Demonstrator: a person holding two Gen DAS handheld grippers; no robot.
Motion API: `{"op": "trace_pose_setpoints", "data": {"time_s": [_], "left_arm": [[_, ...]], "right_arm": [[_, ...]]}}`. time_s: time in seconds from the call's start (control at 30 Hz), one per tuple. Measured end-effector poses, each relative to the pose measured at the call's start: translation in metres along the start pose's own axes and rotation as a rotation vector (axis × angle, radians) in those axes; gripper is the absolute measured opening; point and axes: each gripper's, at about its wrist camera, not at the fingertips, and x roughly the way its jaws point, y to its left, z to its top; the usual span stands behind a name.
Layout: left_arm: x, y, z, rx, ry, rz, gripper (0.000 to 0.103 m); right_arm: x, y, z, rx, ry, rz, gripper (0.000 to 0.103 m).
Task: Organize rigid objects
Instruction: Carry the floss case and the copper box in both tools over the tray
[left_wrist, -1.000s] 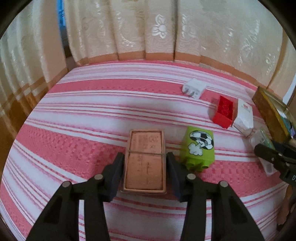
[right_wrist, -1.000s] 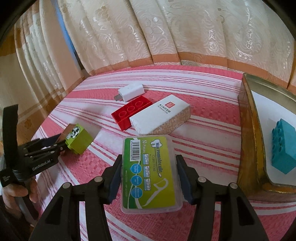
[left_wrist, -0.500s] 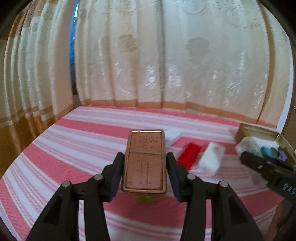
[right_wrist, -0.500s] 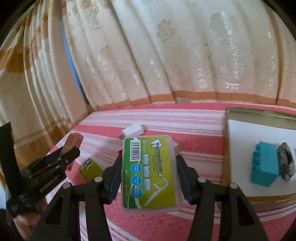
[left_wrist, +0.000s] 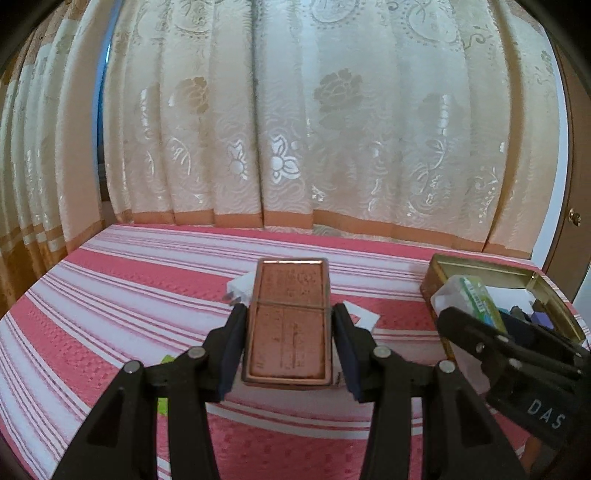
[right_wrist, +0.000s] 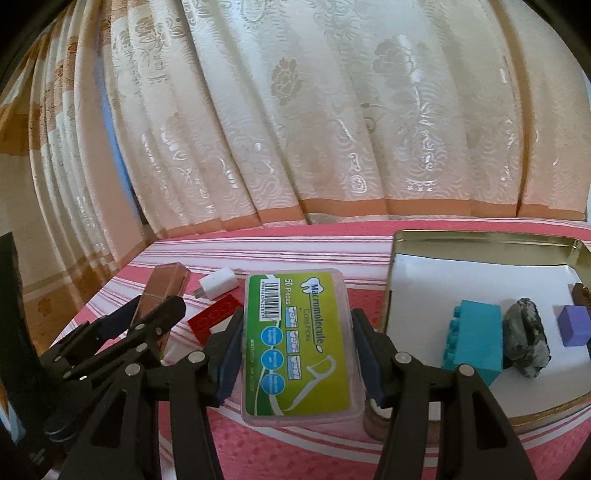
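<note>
The fingers (left_wrist: 236, 343) of the left gripper (left_wrist: 290, 345) are clamping a flat copper-brown rectangular case (left_wrist: 288, 325), holding it at centre frame above the pink-and-white striped bed cover (left_wrist: 129, 295). At lower centre of the other view, the right gripper (right_wrist: 297, 350) is squeezing a clear plastic floss-pick box with a green label (right_wrist: 299, 339), carrying it just left of the open gold metal tin (right_wrist: 480, 240), where a teal toy brick (right_wrist: 476, 339) is lying. Each load probably needs bringing over the tin's rim and lowering flat onto bare liner before letting go.
</note>
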Motion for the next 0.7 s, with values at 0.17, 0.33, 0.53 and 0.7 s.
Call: {"op": "trace_pose_setpoints", "data": {"time_s": [0.17,0.33,0.53,0.7], "left_arm": [[0.003,-0.008,0.001,0.005,0.003,-0.011,0.046],[0.005,-0.019,0.002,0.01,-0.003,-0.027,0.046],[0.007,-0.04,0.003,0.023,-0.005,-0.059,0.046],[0.009,-0.058,0.003,0.034,-0.009,-0.087,0.046]], "right_arm": [[-0.004,-0.005,0.002,-0.01,-0.02,-0.016,0.058],[-0.009,-0.014,0.004,-0.003,-0.036,-0.043,0.058],[-0.014,-0.029,0.009,0.022,-0.049,-0.073,0.058],[-0.017,-0.048,0.011,0.047,-0.053,-0.101,0.058]]}}
